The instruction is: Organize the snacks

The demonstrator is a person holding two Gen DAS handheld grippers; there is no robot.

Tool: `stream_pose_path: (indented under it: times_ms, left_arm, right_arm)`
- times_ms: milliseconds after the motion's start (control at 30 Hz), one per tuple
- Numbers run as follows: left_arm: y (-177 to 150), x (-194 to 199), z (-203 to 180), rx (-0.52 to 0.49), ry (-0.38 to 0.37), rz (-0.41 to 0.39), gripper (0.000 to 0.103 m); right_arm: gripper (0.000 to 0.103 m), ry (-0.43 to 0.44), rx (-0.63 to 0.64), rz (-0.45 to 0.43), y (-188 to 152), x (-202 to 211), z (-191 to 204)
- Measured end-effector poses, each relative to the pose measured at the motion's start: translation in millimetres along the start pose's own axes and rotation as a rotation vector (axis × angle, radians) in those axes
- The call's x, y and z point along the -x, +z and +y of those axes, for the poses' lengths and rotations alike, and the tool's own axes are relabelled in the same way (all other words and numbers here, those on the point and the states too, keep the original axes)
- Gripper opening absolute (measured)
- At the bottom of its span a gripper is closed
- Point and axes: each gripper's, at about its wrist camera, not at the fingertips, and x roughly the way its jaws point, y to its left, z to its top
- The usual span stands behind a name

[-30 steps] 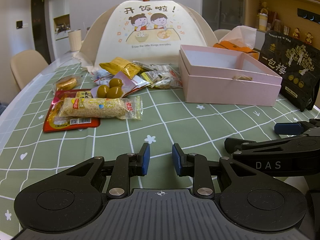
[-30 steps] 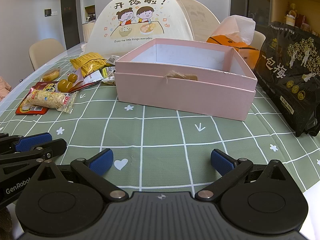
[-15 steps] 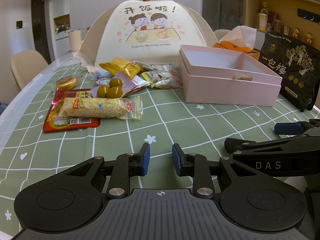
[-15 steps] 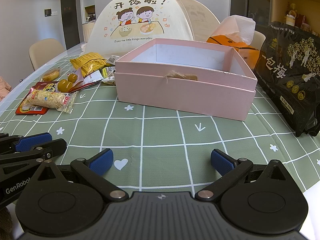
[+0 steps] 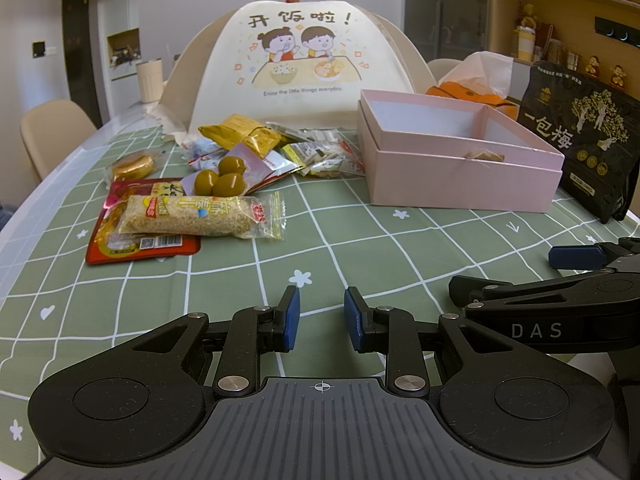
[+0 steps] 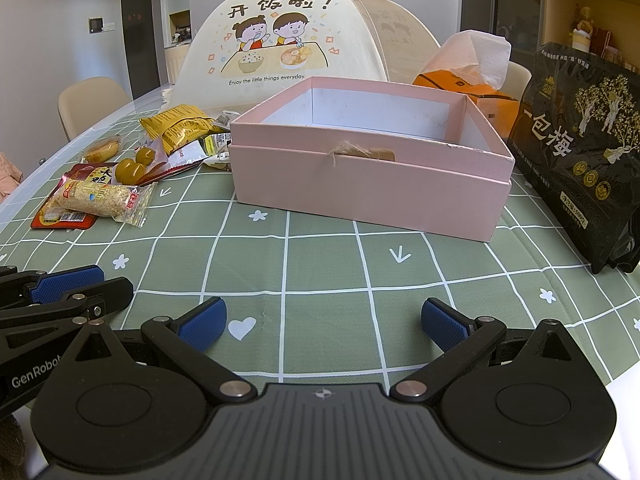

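A pile of snacks lies at the left of the green checked tablecloth: a rice-crisp bar [image 5: 196, 216] [image 6: 100, 196] on a red packet [image 5: 132, 246], three green wrapped fruits [image 5: 218, 180], a yellow bag [image 5: 244, 134] and several small packets [image 5: 324, 152]. An open pink box [image 5: 460, 176] [image 6: 360, 196] stands to their right, and what shows of its inside is bare. My left gripper [image 5: 322, 316] hovers low near the table's front edge, narrowly open with nothing between its pads. My right gripper [image 6: 324, 320] is wide open and holds nothing, in front of the box.
A large black snack bag [image 5: 580, 136] [image 6: 580, 148] leans at the right of the box. A cream food cover [image 5: 304, 64] and an orange tissue box [image 5: 472, 96] stand behind. A beige chair [image 5: 52, 132] sits at the left edge.
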Motion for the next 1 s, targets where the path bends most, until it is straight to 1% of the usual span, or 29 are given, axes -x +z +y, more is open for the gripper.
stream_pose_path:
  times_ms: [700, 900, 967, 1000]
  left_arm:
    - [-3.6, -3.0, -5.3, -0.005, 0.004, 0.000, 0.029]
    - [-3.6, -5.6, -9.0, -0.023, 0.015, 0.000, 0.028]
    - [-3.3, -4.3, -11.7, -0.044, 0.011, 0.001, 0.027]
    - [-1.8, -3.8, -14.1, -0.079, 0.006, 0.009, 0.026]
  right_arm:
    - [0.103, 0.000, 0.000, 0.000, -0.2, 0.0, -0.1]
    - [0.103, 0.005, -0.001, -0.001, -0.7, 0.8, -1.3]
    - [0.103, 0.028, 0.019, 0.022, 0.8, 2.0, -3.7]
    - [0.103, 0.040, 0.026, 0.055, 3.8, 2.9, -5.4]
